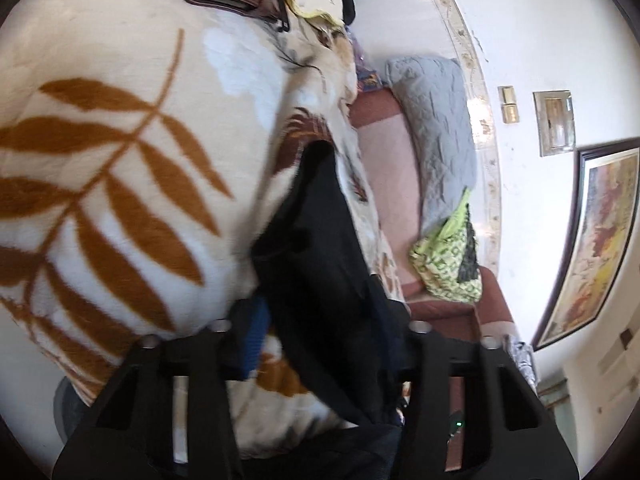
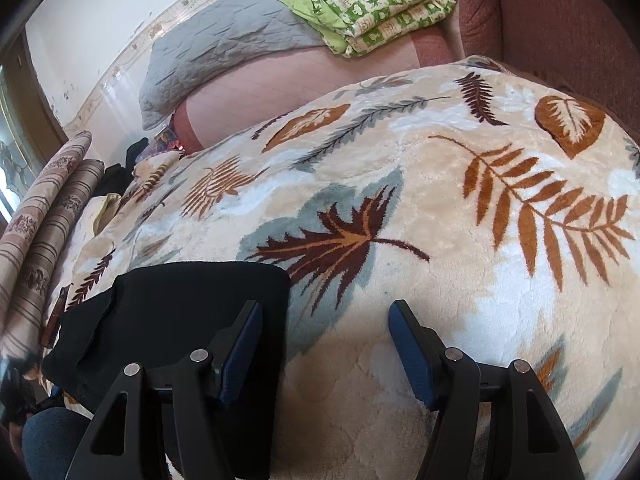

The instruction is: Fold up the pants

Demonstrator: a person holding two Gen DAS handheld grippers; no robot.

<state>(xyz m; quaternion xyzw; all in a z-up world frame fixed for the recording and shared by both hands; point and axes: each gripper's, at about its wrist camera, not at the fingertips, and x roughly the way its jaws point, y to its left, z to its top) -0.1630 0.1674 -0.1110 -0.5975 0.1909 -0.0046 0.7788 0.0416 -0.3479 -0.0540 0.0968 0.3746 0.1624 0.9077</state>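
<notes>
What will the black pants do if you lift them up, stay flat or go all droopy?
Probably droopy: in the left view the black pants sag in soft folds between the left hand-held gripper's fingers. They likely weigh little, since they barely dent the fluffy leaf blanket. Its fuzzy pile may grip the cloth, so sliding could bunch it.

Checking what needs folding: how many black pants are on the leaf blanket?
1: the black pants lie folded at the leaf blanket's near-left edge, by the open right gripper. Others may be hidden.
</notes>
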